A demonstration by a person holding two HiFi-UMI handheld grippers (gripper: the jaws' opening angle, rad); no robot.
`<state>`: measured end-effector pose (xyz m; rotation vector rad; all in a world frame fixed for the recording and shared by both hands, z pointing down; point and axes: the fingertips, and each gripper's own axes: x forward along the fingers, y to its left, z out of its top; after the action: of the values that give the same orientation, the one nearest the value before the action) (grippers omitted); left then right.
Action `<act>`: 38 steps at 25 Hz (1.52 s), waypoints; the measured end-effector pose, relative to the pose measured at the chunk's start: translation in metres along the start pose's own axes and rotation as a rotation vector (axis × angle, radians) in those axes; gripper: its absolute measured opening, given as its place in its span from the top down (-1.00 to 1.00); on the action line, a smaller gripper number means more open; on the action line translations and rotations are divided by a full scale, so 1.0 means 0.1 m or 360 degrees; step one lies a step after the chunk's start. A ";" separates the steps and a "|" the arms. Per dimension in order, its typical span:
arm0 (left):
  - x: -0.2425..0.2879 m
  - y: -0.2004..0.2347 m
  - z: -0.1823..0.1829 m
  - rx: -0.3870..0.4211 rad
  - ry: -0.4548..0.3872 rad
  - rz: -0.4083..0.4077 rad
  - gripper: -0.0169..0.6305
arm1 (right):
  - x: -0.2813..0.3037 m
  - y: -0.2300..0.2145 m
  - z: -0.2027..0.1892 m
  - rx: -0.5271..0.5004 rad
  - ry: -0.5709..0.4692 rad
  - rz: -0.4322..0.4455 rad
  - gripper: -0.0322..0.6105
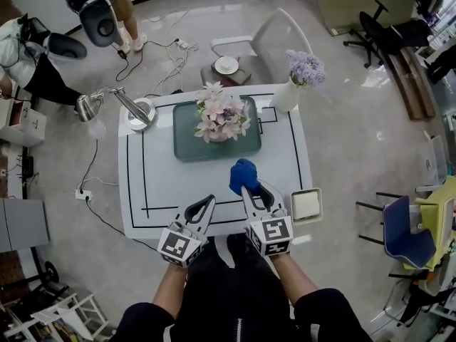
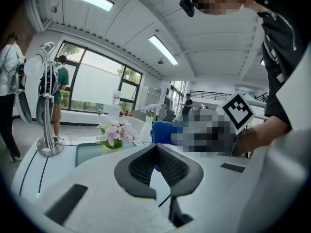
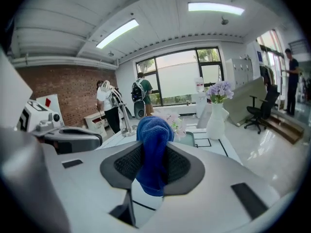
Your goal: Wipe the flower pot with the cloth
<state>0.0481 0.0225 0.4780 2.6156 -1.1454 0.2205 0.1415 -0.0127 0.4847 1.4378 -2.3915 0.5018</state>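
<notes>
A: Two grippers sit at the near edge of the white table with black taped lines (image 1: 142, 191). The left gripper (image 1: 206, 204) has its jaws pressed together with nothing in them, and it's idle.

B: Any risk on that side?

A: There's a tall chrome stand on a round base (image 1: 137, 111) at the far left corner. A wide swing of the left gripper could clip it. The bigger risk is that nothing steadies the target.

B: Where is the target?

A: It's the small flower pot with pink and white blossoms (image 1: 219, 135), standing mid-table on a grey-green rectangular tray (image 1: 187, 144), well apart from both grippers. It looks light and top-heavy. A one-sided wipe would likely slide or tip it, and the petals could snag.

B: And the cloth?

A: The bunched blue terry cloth (image 1: 244, 175) is pinched in the right gripper (image 1: 251, 191), whose jaws are clamped on its middle. A wad pokes out past the tips and a tail hangs below. Friction on the pot could drag it out of that small bite.

B: What about further right?

A: A white narrow-necked vase with lilac flowers (image 1: 288, 95) stands at the far right corner. An overshoot past the pot could knock it. A small white square dish (image 1: 306, 206) sits just beside the right gripper, and the elbow could bump it.
</notes>
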 end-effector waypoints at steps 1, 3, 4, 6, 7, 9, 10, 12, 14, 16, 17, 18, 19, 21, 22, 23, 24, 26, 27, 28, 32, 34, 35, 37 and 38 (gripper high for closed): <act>-0.02 -0.03 0.01 0.0000 -0.0010 0.0005 0.92 | -0.07 0.03 0.01 0.0029 -0.0010 0.0020 0.58; -0.06 -0.10 0.06 -0.0006 -0.0028 0.0028 0.92 | -0.22 0.07 0.03 0.0044 -0.0024 0.0041 0.58; -0.09 -0.14 0.10 -0.0009 -0.0032 0.0044 0.93 | -0.29 0.09 0.03 0.0056 -0.0026 0.0049 0.58; -0.14 -0.21 0.16 -0.0003 -0.0032 0.0067 0.92 | -0.43 0.12 0.04 0.0082 -0.0023 0.0067 0.58; -0.17 -0.25 0.19 0.0009 -0.0035 0.0073 0.92 | -0.50 0.13 0.05 0.0083 -0.0021 0.0075 0.58; -0.21 -0.33 0.25 0.0040 -0.0049 0.0084 0.93 | -0.61 0.18 0.05 0.0080 -0.0024 0.0091 0.58; -0.24 -0.36 0.27 0.0051 -0.0048 0.0094 0.92 | -0.66 0.21 0.05 0.0077 -0.0028 0.0101 0.58; -0.29 -0.43 0.27 0.0067 -0.0043 0.0107 0.93 | -0.75 0.29 0.05 0.0072 -0.0043 0.0126 0.58; -0.34 -0.49 0.24 0.0065 -0.0040 0.0118 0.93 | -0.83 0.36 0.06 0.0071 -0.0059 0.0148 0.58; -0.38 -0.53 0.21 0.0042 -0.0023 0.0146 0.92 | -0.89 0.43 0.06 0.0065 -0.0058 0.0172 0.58; -0.39 -0.55 0.21 0.0029 -0.0018 0.0158 0.92 | -0.92 0.45 0.06 0.0061 -0.0056 0.0185 0.58; -0.40 -0.57 0.21 0.0018 -0.0019 0.0162 0.92 | -0.94 0.48 0.06 0.0057 -0.0057 0.0196 0.58; -0.41 -0.59 0.22 0.0011 -0.0025 0.0162 0.92 | -0.95 0.50 0.07 0.0051 -0.0057 0.0204 0.58; -0.43 -0.61 0.24 0.0010 -0.0040 0.0160 0.92 | -0.96 0.52 0.07 0.0041 -0.0053 0.0216 0.58; -0.43 -0.61 0.24 0.0016 -0.0044 0.0159 0.92 | -0.96 0.53 0.05 0.0040 -0.0049 0.0222 0.58; -0.44 -0.61 0.24 0.0021 -0.0049 0.0158 0.92 | -0.97 0.53 0.04 0.0039 -0.0044 0.0229 0.58; -0.44 -0.61 0.24 0.0023 -0.0055 0.0158 0.92 | -0.97 0.54 0.03 0.0039 -0.0040 0.0235 0.58; -0.46 -0.60 0.26 0.0026 -0.0060 0.0168 0.92 | -0.97 0.55 0.04 0.0036 -0.0039 0.0245 0.58; -0.47 -0.58 0.26 0.0027 -0.0056 0.0177 0.92 | -0.97 0.55 0.05 0.0035 -0.0041 0.0249 0.58; -0.48 -0.57 0.27 0.0026 -0.0051 0.0188 0.92 | -0.97 0.56 0.05 0.0035 -0.0043 0.0252 0.58; -0.47 -0.53 0.27 0.0021 -0.0045 0.0195 0.92 | -0.96 0.56 0.08 0.0033 -0.0049 0.0261 0.58; -0.46 -0.53 0.27 0.0023 -0.0046 0.0187 0.92 | -0.96 0.56 0.10 0.0030 -0.0048 0.0265 0.58; -0.46 -0.54 0.28 0.0019 -0.0047 0.0189 0.93 | -0.96 0.57 0.11 0.0031 -0.0048 0.0267 0.58; -0.46 -0.54 0.29 0.0020 -0.0051 0.0188 0.92 | -0.96 0.57 0.15 0.0030 -0.0059 0.0269 0.58; -0.46 -0.55 0.29 0.0023 -0.0055 0.0182 0.92 | -0.96 0.57 0.16 0.0027 -0.0065 0.0270 0.58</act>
<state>0.0583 0.0807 0.4289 2.5782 -1.3118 0.2083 0.1328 0.0806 0.4210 1.2699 -2.5614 0.5390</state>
